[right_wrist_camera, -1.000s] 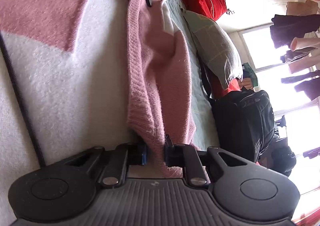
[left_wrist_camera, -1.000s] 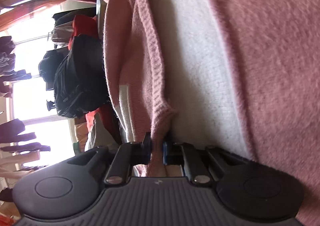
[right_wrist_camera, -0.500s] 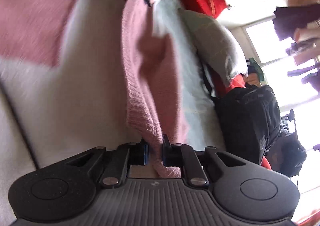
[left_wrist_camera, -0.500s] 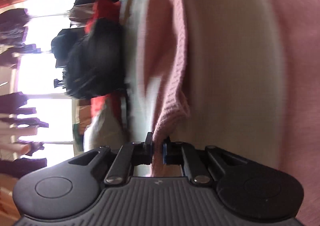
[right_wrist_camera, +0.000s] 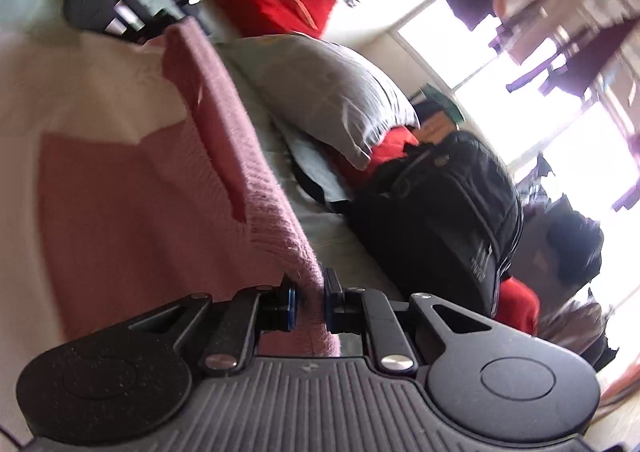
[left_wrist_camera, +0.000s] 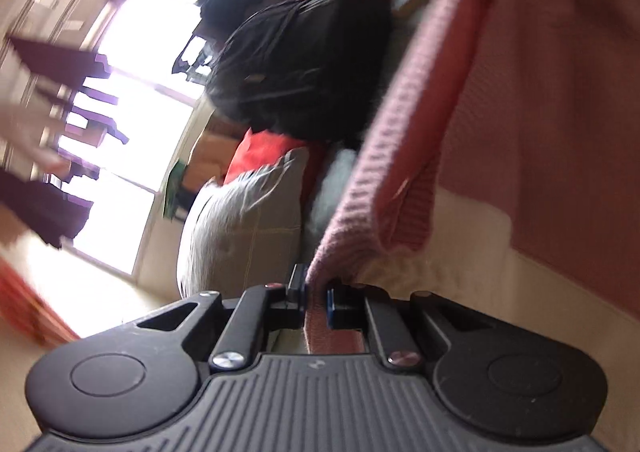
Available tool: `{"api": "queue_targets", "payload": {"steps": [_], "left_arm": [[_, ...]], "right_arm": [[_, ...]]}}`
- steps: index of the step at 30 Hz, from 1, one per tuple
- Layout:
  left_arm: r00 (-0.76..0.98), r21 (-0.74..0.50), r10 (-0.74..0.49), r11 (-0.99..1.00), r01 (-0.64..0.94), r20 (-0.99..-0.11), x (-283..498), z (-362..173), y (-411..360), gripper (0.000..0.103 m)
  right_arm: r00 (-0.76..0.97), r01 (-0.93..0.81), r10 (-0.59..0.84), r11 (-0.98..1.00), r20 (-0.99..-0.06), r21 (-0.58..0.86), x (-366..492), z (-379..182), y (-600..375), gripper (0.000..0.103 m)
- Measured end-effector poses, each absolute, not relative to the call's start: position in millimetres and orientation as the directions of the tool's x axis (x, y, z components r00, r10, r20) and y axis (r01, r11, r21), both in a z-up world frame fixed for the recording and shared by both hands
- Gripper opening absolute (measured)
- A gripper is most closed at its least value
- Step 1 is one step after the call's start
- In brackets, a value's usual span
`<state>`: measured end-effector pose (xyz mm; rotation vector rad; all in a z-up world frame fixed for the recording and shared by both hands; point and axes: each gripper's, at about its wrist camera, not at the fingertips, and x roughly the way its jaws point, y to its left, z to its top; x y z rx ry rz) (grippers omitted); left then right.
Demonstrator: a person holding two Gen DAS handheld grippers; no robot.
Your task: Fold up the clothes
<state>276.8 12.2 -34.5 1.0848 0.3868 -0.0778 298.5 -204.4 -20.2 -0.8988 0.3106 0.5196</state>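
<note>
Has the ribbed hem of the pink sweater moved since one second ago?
Yes. The ribbed hem, clamped in the right gripper, has lifted off the bed and now stretches across the grey pillow.

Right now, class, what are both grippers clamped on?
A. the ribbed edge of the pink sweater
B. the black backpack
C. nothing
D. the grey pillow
A: the left gripper and the right gripper each pinch the pink sweater along its ribbed edge.

Matte black plastic left gripper [left_wrist_camera: 316, 294] and its twin, the black right gripper [right_wrist_camera: 309, 298], each show a ribbed grey-black housing, two round embossed side discs, slotted linkage arms fixed with silver screws, and blue-edged finger pads [right_wrist_camera: 291, 302] (a small pale logo marks each housing).
</note>
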Motion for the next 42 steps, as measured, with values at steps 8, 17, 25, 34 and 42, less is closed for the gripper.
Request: {"api": "queue_targets", "payload": {"steps": [8, 17, 25, 34, 42], "left_arm": [[0.903, 0.792, 0.165, 0.558, 0.245, -0.396, 339.3, -41.2, 29.2, 0.01], [0.877, 0.747, 0.222, 0.633, 0.203, -0.427, 368.5, -63.4, 47.3, 0.008], [0.89, 0.737, 0.192, 0.645, 0.204, -0.414, 334.0, -43.0, 52.3, 0.016], [0.741, 0.369, -0.125, 0.805, 0.464, -0.659, 267.3, -22.6, 29.2, 0.069], [0.639, 0.135, -0.22, 0.879, 0.458, -0.737, 212.6, -32.2, 6.4, 0.091]], "right_arm": [[0.83, -0.524, 0.244, 0.65, -0.501, -0.551, 358.3, -27.7, -195.6, 0.016], [0.733, -0.537, 0.224, 0.77, -0.642, -0.344, 418.7, -59.8, -196.1, 0.016], [0.714, -0.464, 0.315, 0.882, -0.625, -0.085, 435.8, -44.2, -238.1, 0.049], [0.703, -0.414, 0.259, 0.906, -0.662, -0.085, 405.5, -29.7, -307.4, 0.057], [0.714, -0.271, 0.183, 0.962, -0.676, -0.026, 353.5, -27.1, -383.7, 0.061]]}}
